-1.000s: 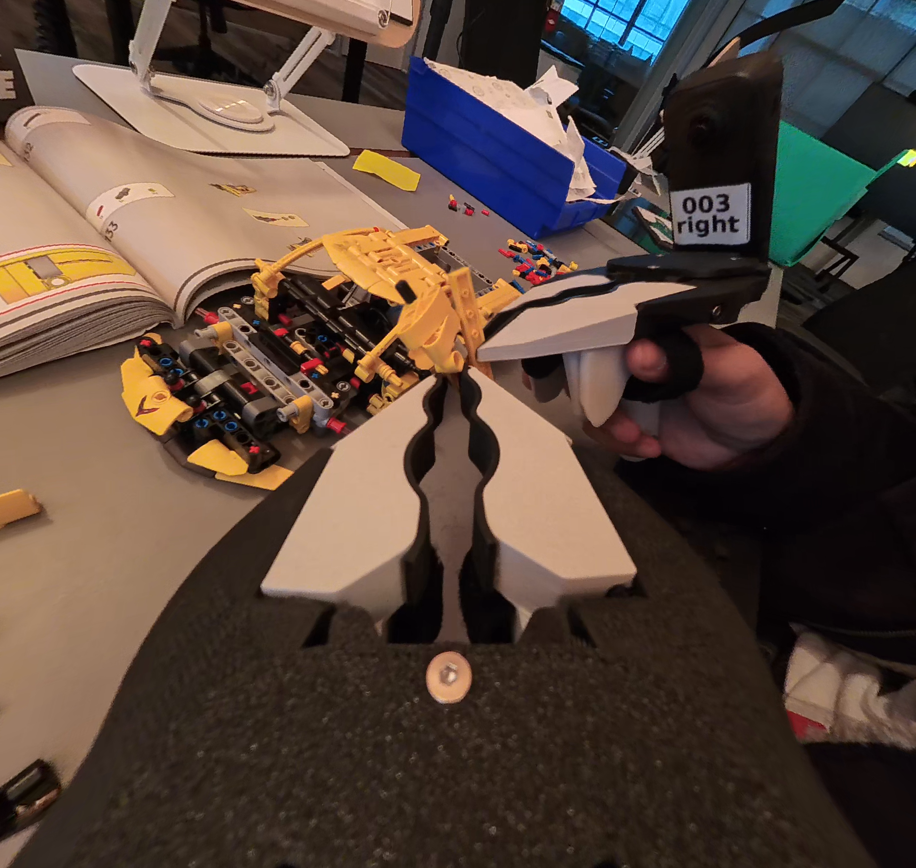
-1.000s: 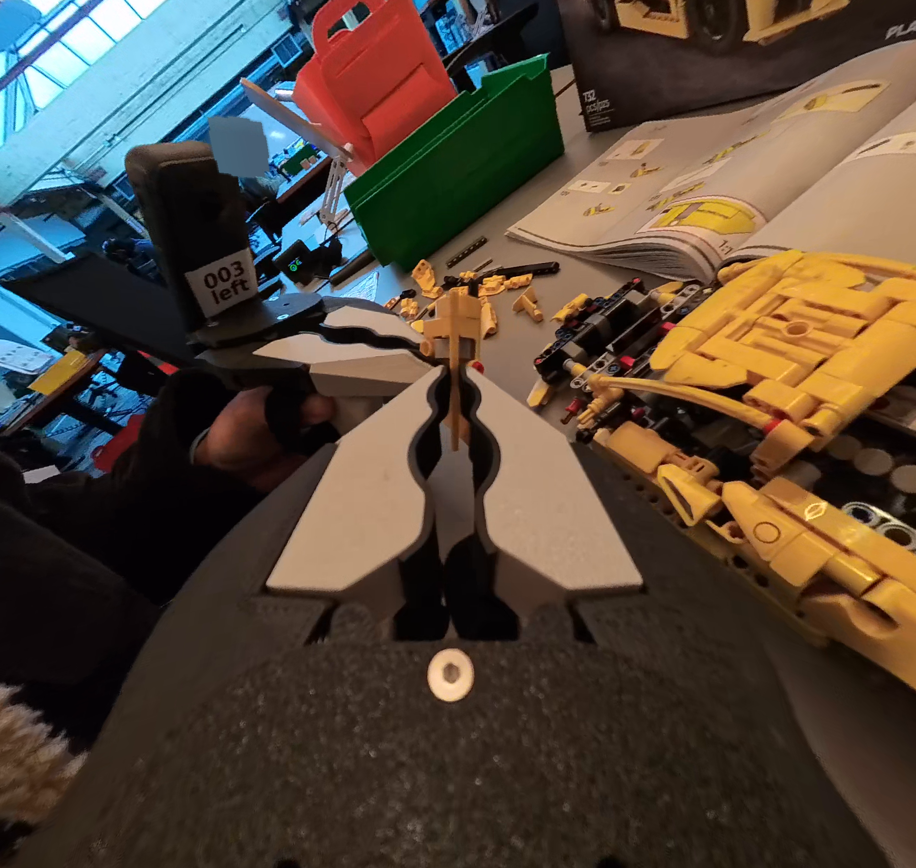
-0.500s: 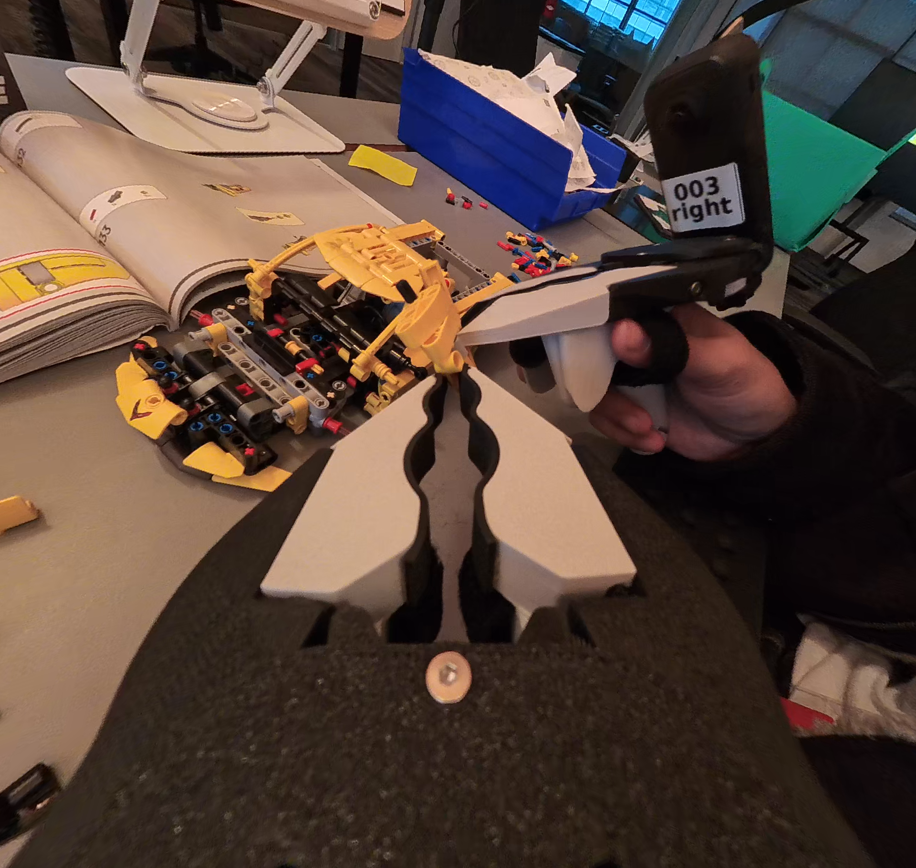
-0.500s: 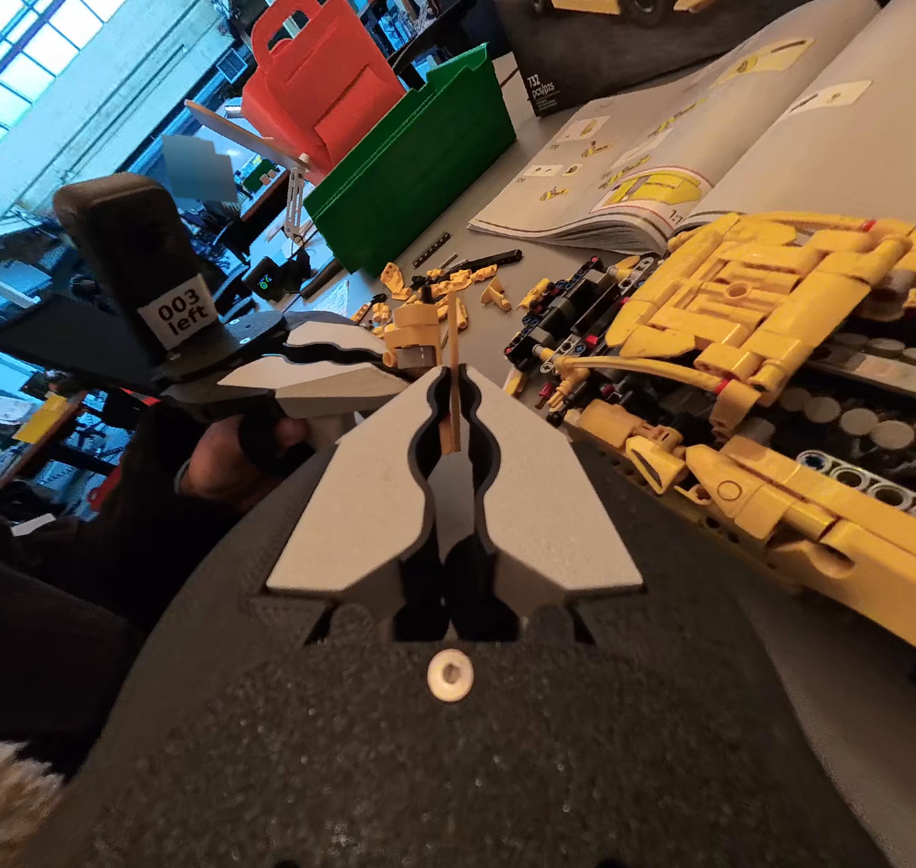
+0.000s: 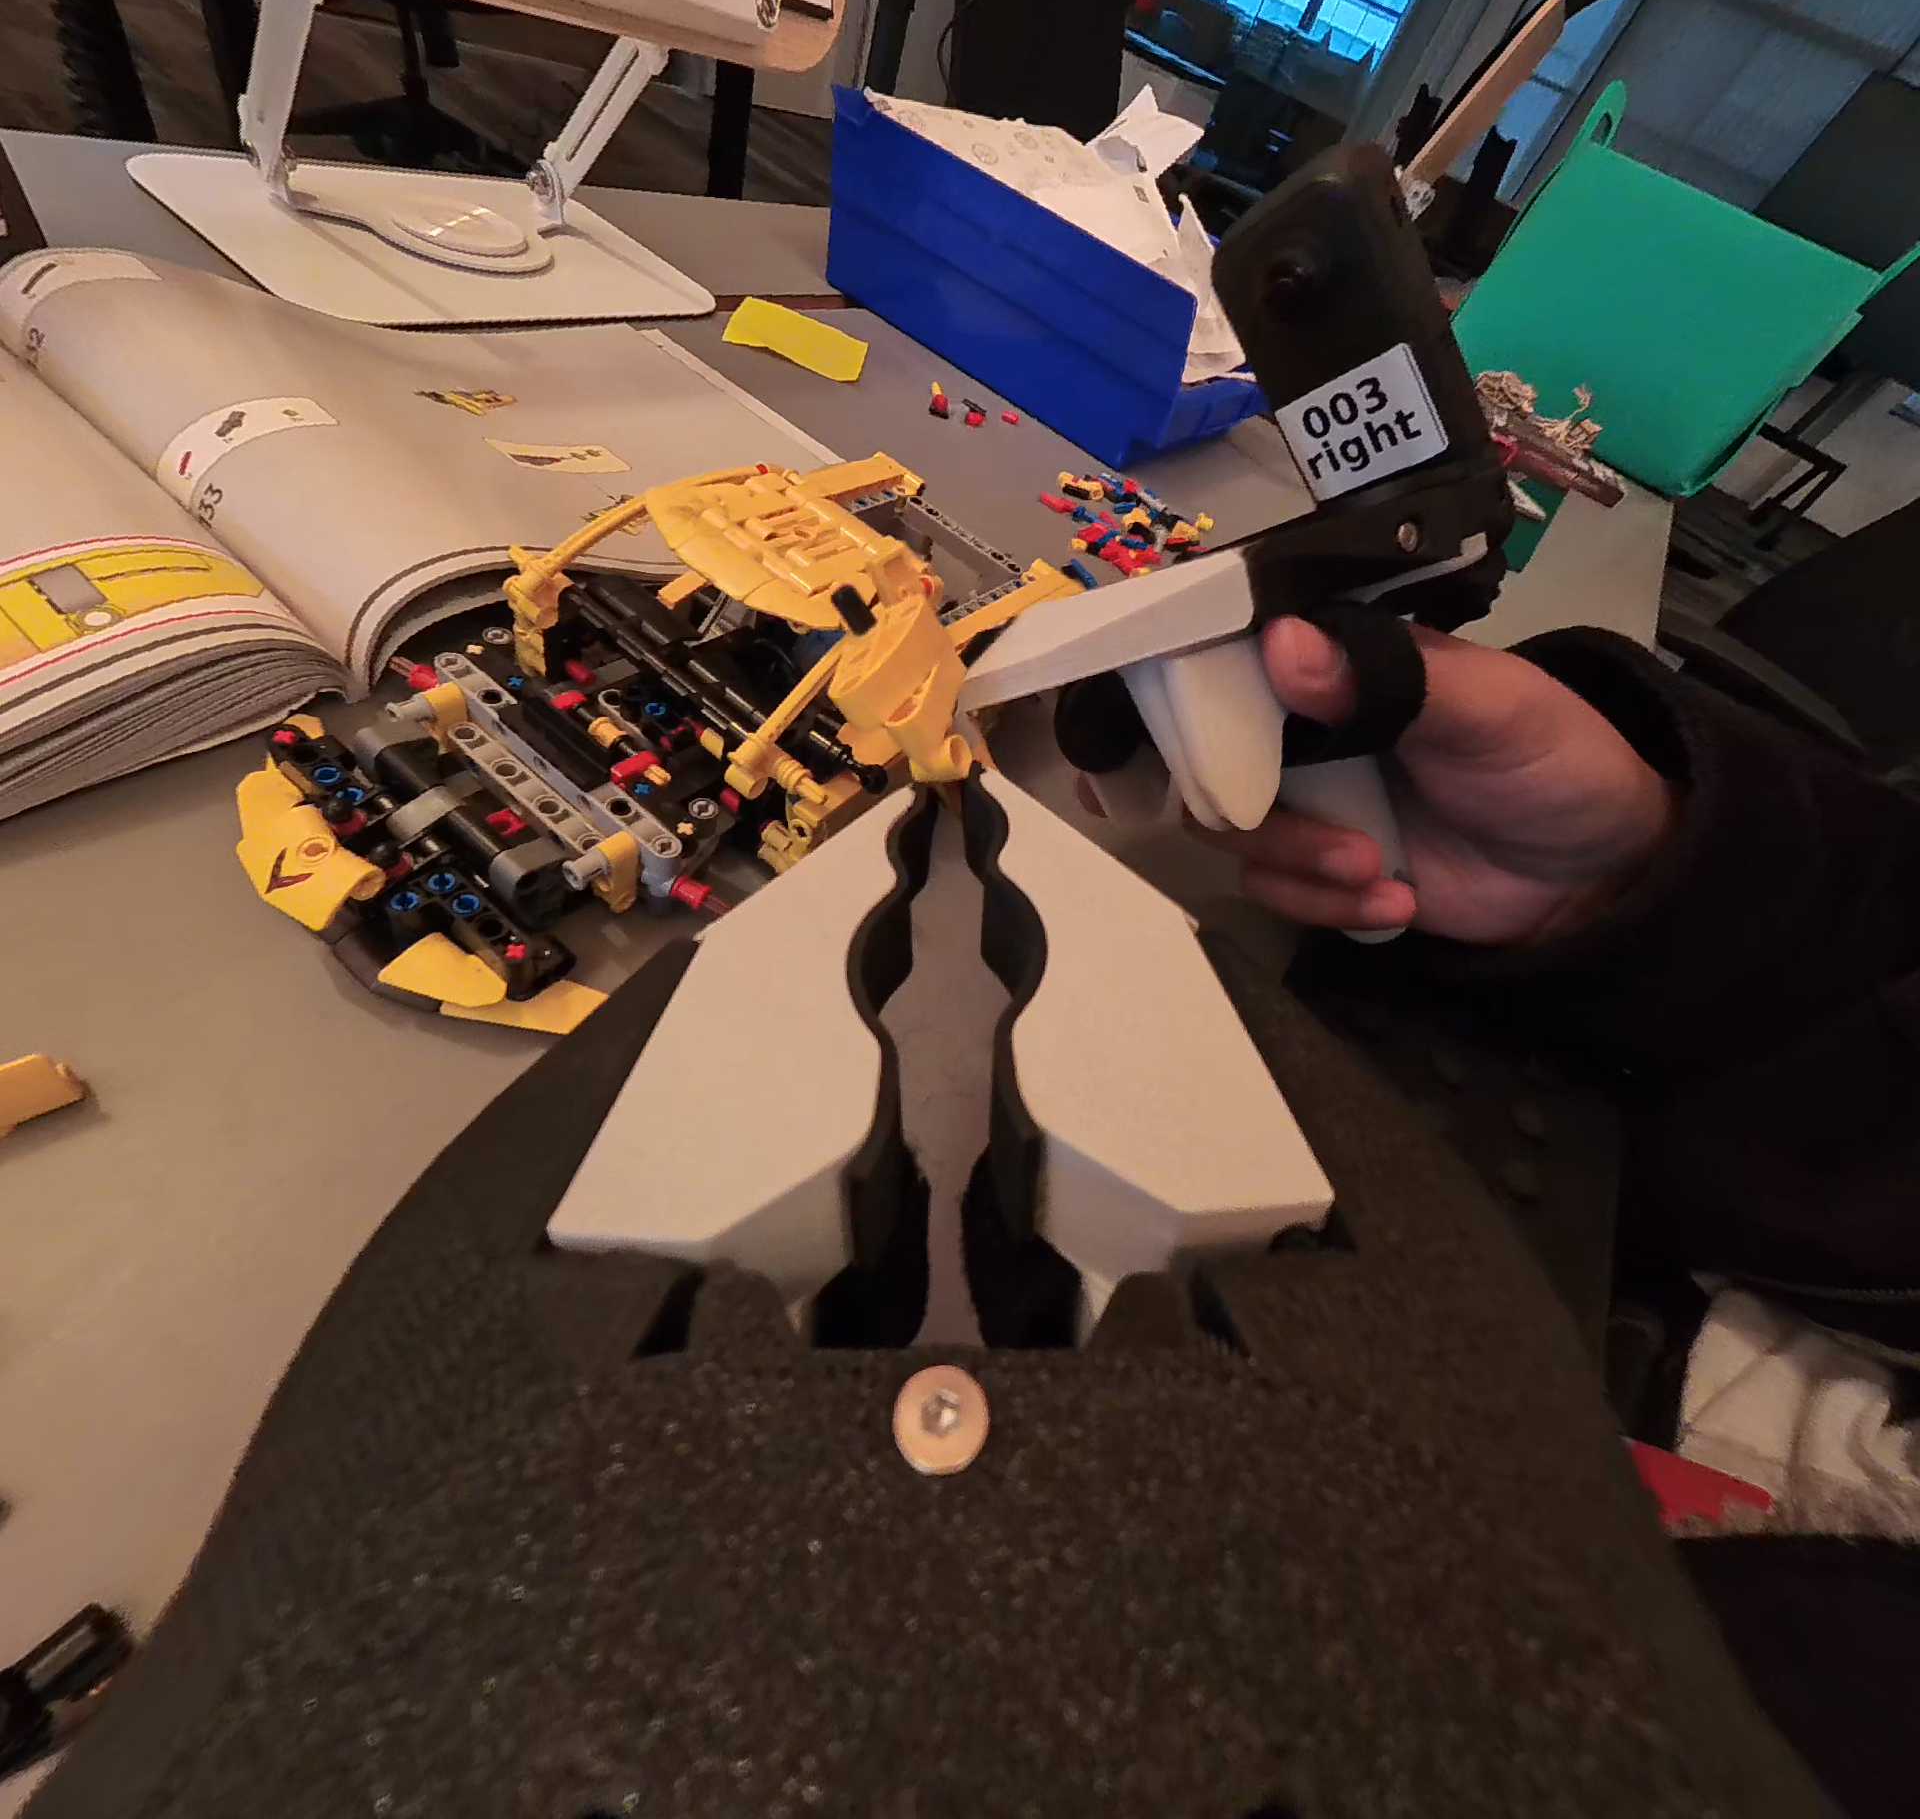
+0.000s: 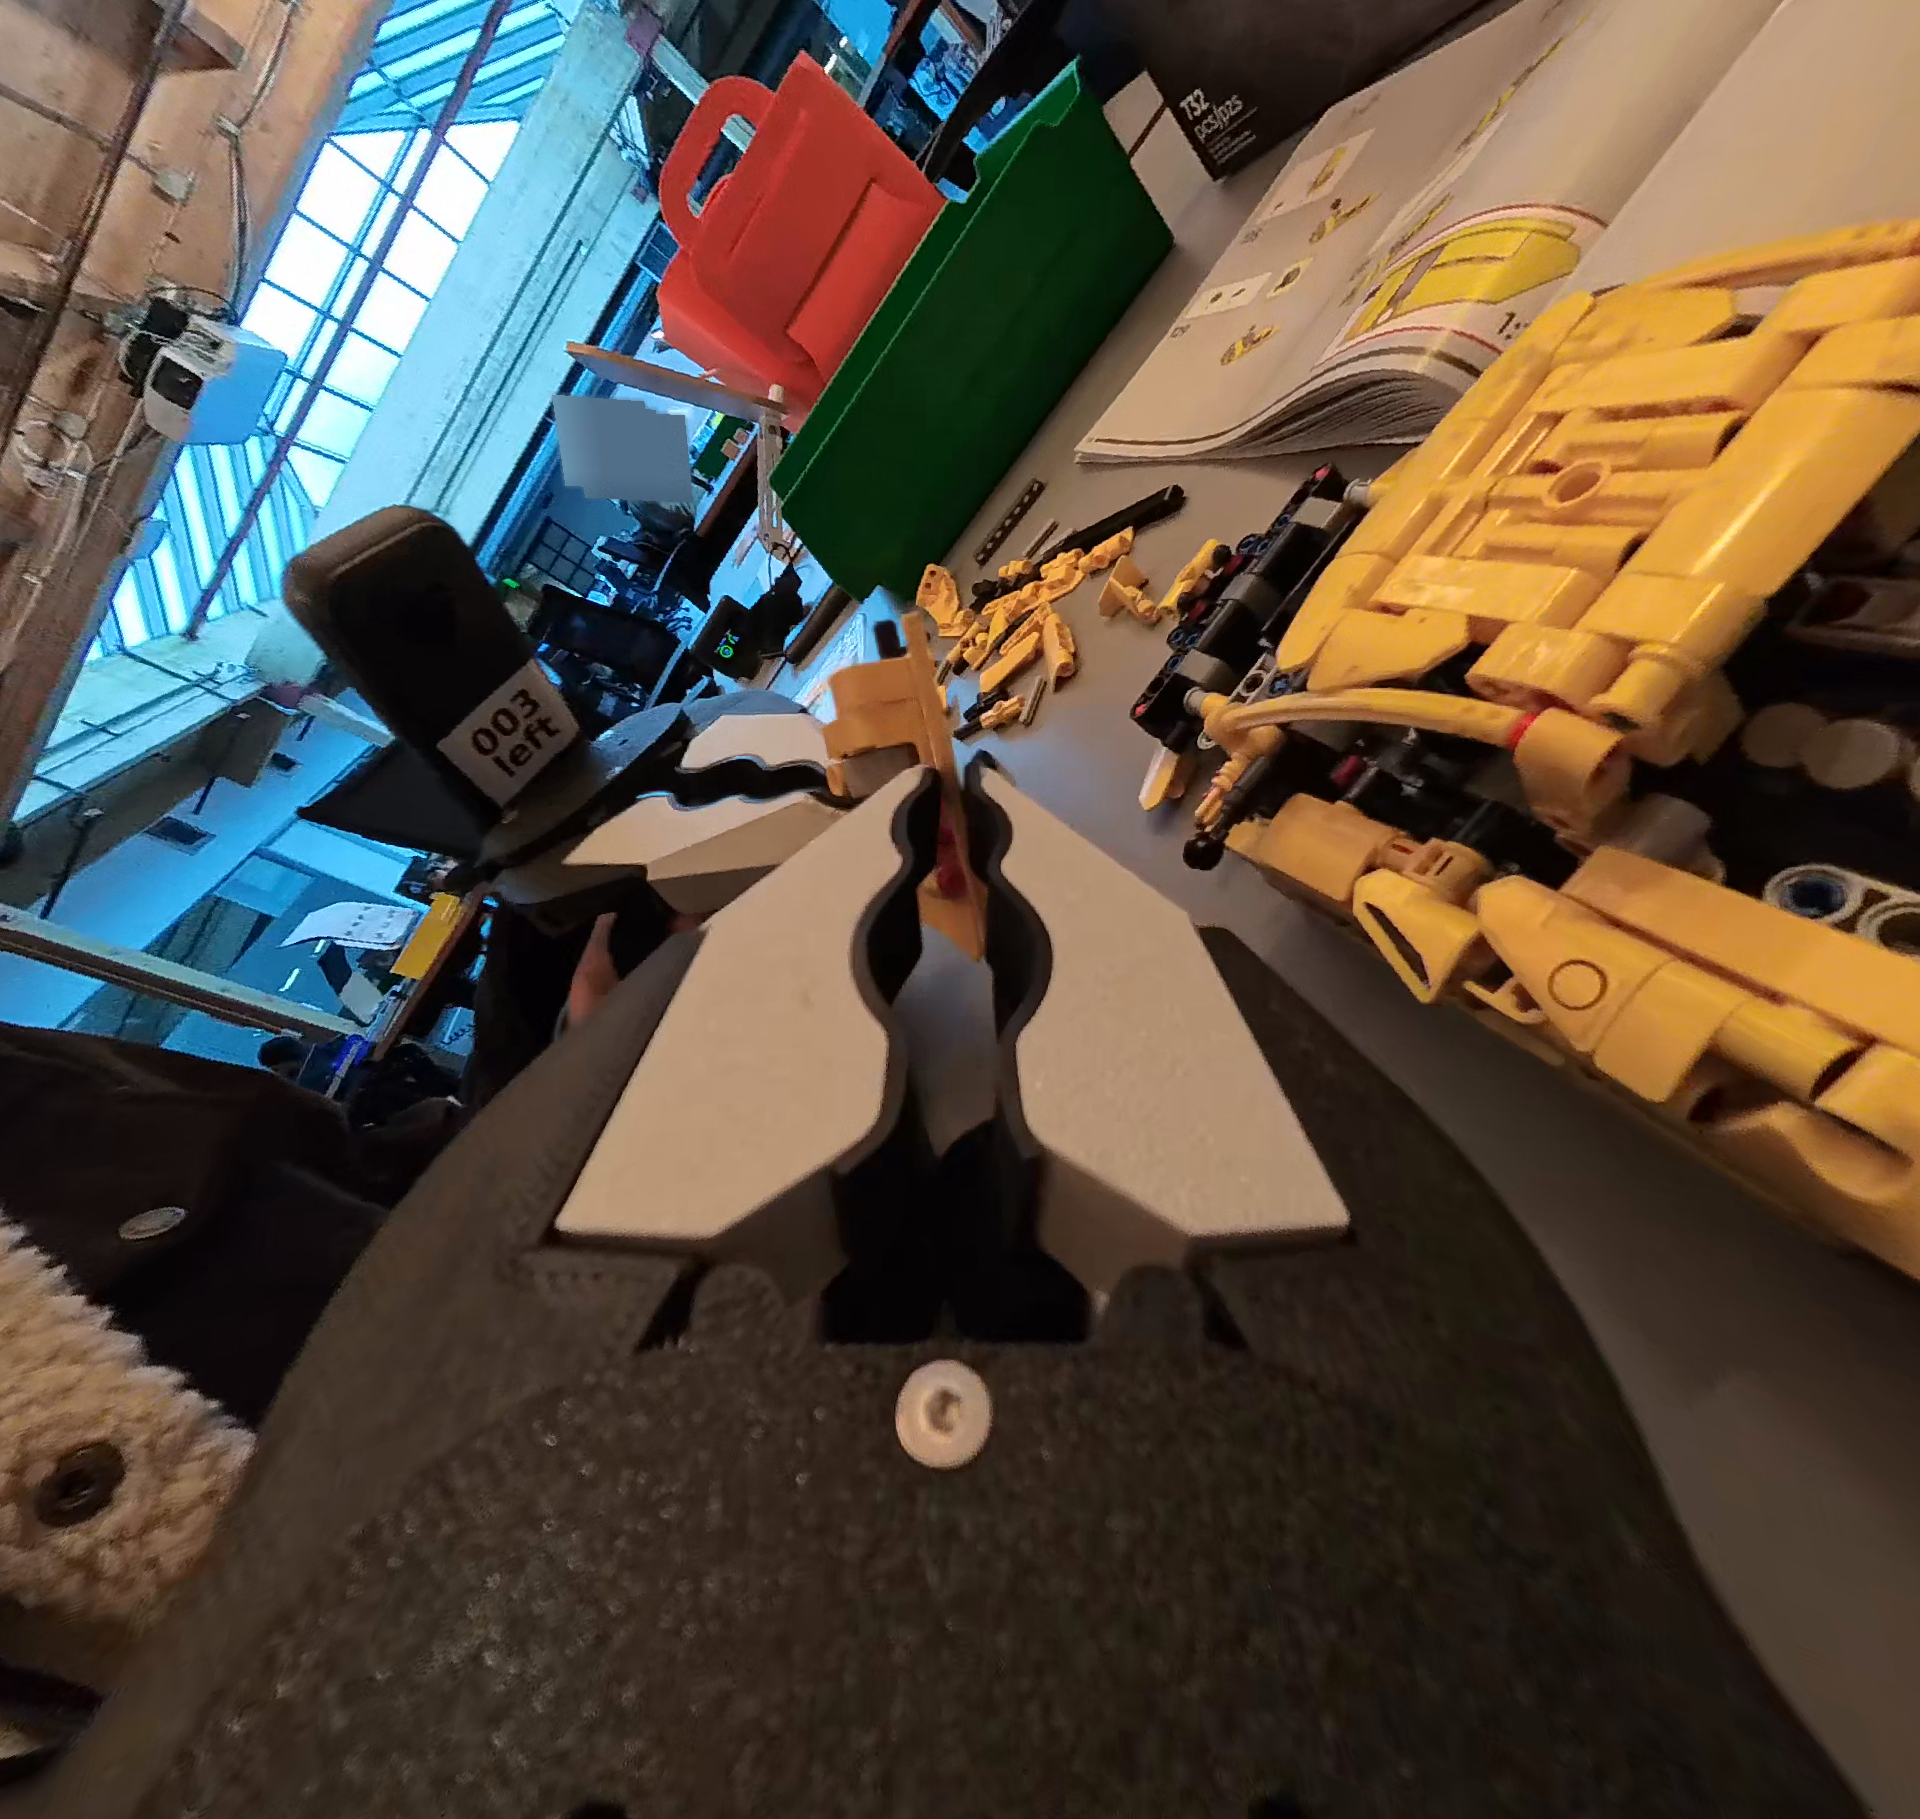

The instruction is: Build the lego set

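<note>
While its two pale grey fingers press nearly together, the left gripper (image 5: 943, 790) pinches at its tips the near end of a small yellow plastic sub-assembly (image 5: 894, 689), a cluster of rounded Lego connector pieces. From the person's right, the right gripper (image 6: 948, 790) meets the same cluster, its jaws pinched on a thin yellow panel that stands edge-on between them, with a small red piece showing in the gap. Both grippers thus hold the sub-assembly above the grey worktop (image 5: 208, 1063), just beside the large part-built yellow and black Lego car (image 5: 582, 720).

That car lies on the worktop directly ahead of the left gripper and to the right of the right gripper. It shows a black and grey beam chassis studded with red and blue pins, yellow curved panels at its front corners, and a yellow ribbed roof section raised over the middle.

An open instruction booklet (image 5: 260, 481) lies behind the car, touching it. Farther off sit a blue plastic bin (image 5: 997, 315) stuffed with crumpled paper, scattered small red, blue and yellow pins (image 5: 1127, 522), a green plastic bin (image 6: 987, 335) and loose yellow parts (image 6: 1023, 616).
</note>
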The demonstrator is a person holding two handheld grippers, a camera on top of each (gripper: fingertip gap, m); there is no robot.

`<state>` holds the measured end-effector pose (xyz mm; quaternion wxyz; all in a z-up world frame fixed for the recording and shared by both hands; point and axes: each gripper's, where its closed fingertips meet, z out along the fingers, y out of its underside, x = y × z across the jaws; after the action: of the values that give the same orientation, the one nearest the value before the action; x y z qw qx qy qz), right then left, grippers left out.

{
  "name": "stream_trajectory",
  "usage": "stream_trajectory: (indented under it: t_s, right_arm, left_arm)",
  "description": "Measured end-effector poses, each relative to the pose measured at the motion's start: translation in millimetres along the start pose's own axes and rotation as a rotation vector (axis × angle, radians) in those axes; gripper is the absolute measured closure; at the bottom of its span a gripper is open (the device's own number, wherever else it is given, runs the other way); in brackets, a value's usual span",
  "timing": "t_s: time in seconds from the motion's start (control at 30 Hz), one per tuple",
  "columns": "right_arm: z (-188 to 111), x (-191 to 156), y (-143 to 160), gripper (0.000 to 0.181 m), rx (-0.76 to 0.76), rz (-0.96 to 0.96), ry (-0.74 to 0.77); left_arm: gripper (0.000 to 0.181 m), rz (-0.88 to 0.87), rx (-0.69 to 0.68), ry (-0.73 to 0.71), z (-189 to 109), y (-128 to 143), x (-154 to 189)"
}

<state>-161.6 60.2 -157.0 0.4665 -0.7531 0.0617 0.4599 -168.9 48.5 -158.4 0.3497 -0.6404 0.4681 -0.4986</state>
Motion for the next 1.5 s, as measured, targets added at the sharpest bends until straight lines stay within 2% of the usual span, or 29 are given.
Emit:
stream_trajectory:
  t_s: [0.27, 0.7, 0.87, 1.1, 1.3, 1.4, 1.43, 1.5]
  right_arm:
    - [0, 4, 1, 0.177, -0.012, -0.134, 0.126]
    - [-5, -8, -4, 0.171, 0.017, 0.115, -0.119]
    - [-5, -2, 0, 0.177, -0.009, 0.023, -0.032]
    - [-5, 4, 1, 0.177, -0.015, 0.031, 0.057]
    - [-5, 3, -4, 0.177, 0.038, -0.034, 0.129]
    - [-7, 4, -5, 0.176, 0.052, 0.015, 0.077]
    - [-8, 2, -6, 0.174, 0.056, 0.048, 0.035]
    - [-7, -16, -4, 0.181, 0.038, 0.098, -0.115]
  left_arm:
    - [0.176, 0.146, -0.039, -0.131, 4, 4, -2]
    - [0.178, 0.115, 0.006, -0.123, 2, -2, -1]
    - [0.178, 0.151, -0.001, -0.148, 2, -2, -1]
    - [0.178, 0.386, -0.062, -0.301, 5, 0, -4]
    - [0.178, 0.318, -0.04, -0.327, 7, -3, -5]
    - [0.178, 0.295, -0.034, -0.331, 9, -4, -5]
    - [0.178, 0.286, -0.031, -0.334, 9, -4, -6]
    - [0.178, 0.257, -0.031, -0.346, 7, -4, -11]
